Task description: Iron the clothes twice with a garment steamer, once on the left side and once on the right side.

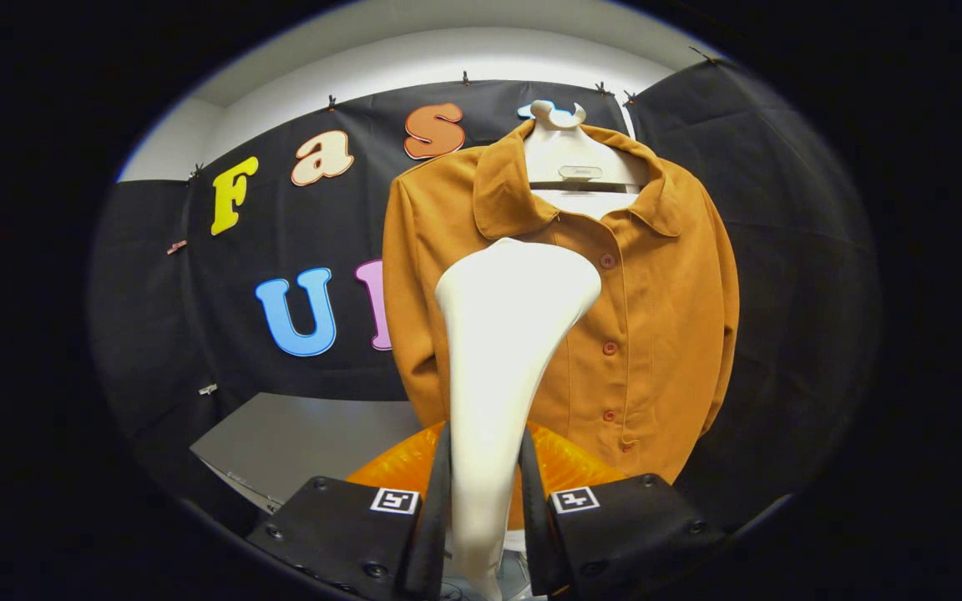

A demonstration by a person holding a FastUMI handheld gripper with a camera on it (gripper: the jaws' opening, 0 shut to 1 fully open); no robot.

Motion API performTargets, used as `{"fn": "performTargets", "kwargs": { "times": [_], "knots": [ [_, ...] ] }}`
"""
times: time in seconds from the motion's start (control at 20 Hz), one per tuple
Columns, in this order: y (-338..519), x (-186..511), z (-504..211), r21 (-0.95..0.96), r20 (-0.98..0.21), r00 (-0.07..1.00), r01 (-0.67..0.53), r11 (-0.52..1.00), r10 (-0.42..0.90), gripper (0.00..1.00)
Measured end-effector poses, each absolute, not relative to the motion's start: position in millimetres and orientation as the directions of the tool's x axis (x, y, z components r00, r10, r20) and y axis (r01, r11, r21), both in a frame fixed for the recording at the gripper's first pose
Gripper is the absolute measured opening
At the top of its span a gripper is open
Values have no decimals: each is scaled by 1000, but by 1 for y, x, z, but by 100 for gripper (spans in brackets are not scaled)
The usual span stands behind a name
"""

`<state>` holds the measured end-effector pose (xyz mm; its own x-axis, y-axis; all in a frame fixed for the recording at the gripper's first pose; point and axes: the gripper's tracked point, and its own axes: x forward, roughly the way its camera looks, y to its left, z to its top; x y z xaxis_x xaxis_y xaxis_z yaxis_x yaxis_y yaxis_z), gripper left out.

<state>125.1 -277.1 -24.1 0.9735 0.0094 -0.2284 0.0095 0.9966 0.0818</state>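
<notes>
A mustard-orange buttoned shirt (648, 317) hangs on a white hanger (569, 163) in front of the black cloth wall. My gripper (485, 484) is shut on the white garment steamer (502, 334), both fingers pressing its handle. The steamer's wide head points up and stands in front of the shirt's left half, just below the collar. Whether the head touches the cloth I cannot tell. The head hides part of the shirt's left front.
An orange translucent part (569, 467), perhaps the steamer's water tank, shows behind the fingers. A grey table top (297, 438) lies below and to the left of the shirt. The black cloth wall (782, 292) closes the booth behind and to the right.
</notes>
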Motion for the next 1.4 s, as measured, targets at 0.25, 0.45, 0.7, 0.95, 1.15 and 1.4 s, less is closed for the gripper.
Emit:
{"fn": "performTargets", "kwargs": {
  "times": [0.25, 0.45, 0.7, 0.95, 1.15, 1.4],
  "knots": [
    [-291, 155, -44, 123, -270, 961, -26, 992, 59, 43],
    [-300, 166, -76, 171, -319, 942, -46, 984, 100, 43],
    [-310, 175, -129, 222, -420, 898, -37, 974, 130, 43],
    [-321, 169, -174, 242, -494, 860, -4, 970, 127, 43],
    [-326, 160, -205, 222, -547, 831, 25, 975, 103, 43],
    [-334, 142, -196, 182, -548, 835, 51, 982, 58, 43]
  ]
}}
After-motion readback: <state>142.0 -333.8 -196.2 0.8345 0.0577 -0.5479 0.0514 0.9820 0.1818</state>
